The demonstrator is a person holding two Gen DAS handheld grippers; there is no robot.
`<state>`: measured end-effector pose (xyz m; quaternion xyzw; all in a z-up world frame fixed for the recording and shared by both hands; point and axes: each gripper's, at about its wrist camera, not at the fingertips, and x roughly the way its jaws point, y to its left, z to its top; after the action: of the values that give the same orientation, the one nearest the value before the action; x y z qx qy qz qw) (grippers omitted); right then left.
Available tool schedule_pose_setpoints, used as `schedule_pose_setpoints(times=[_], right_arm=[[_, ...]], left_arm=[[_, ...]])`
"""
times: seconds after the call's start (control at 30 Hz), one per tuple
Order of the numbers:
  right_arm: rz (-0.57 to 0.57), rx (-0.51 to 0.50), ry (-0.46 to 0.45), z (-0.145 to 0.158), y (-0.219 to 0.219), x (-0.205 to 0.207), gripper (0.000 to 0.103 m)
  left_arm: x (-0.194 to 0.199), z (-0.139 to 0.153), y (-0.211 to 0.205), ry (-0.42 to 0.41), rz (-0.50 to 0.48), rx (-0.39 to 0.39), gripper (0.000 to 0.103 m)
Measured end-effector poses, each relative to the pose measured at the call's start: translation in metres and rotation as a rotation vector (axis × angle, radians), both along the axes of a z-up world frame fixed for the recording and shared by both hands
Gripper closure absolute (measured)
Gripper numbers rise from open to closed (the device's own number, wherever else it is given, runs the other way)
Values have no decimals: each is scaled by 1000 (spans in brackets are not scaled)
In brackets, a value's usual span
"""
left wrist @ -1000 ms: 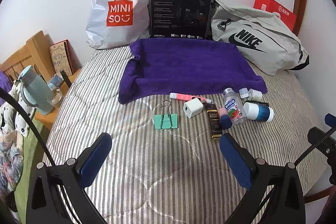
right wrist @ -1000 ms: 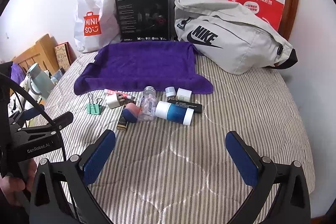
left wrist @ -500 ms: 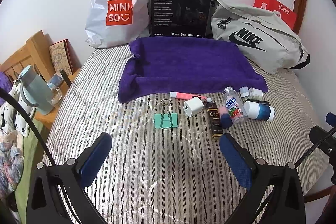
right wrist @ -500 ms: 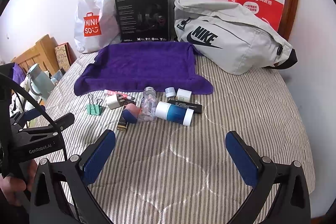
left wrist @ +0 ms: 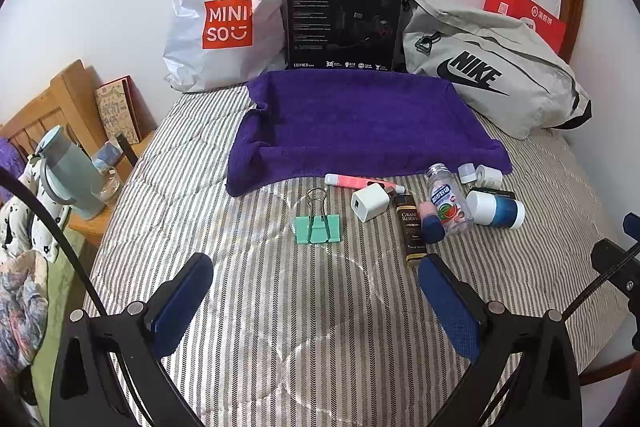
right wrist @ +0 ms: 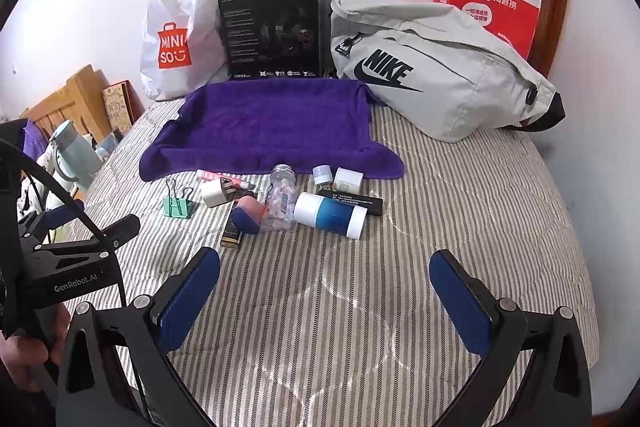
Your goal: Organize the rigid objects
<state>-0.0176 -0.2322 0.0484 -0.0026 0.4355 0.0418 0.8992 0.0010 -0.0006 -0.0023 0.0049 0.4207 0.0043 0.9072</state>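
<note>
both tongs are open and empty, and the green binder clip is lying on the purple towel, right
Not quite. Both tongs, left and right, are open and empty, but the binder clip is not on the towel. It lies on the striped bedcover, in front of the towel's near edge and apart from it. The left wrist view shows this clearly.

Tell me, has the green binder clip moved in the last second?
No. The green binder clip lies on the striped bedcover, just in front of the purple towel's near left corner, exactly as before. Nothing has touched it.
</note>
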Motion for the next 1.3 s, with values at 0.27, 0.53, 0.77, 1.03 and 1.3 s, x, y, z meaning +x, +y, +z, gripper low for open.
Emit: schedule_pose_setpoints(times=[0.27, 0.53, 0.77, 1.03, 1.3], right_arm=[[3, -3, 3, 0, 2, 1, 0], [0, -2, 3, 0, 0, 2, 0], [-2, 2, 9, -1, -1, 2, 0], [1, -3, 8, -1, 1, 1, 0], [-10, -2, 25, -5, -5, 10, 0]], left_arm=[[0, 0, -2, -5, -4, -15, 0], [-1, 0, -3, -15, -2, -20, 0], [0, -1, -3, 7, -5, 2, 0], [2, -1, -1, 55, 0, 37, 0], [18, -19, 10, 66, 15, 13, 0]])
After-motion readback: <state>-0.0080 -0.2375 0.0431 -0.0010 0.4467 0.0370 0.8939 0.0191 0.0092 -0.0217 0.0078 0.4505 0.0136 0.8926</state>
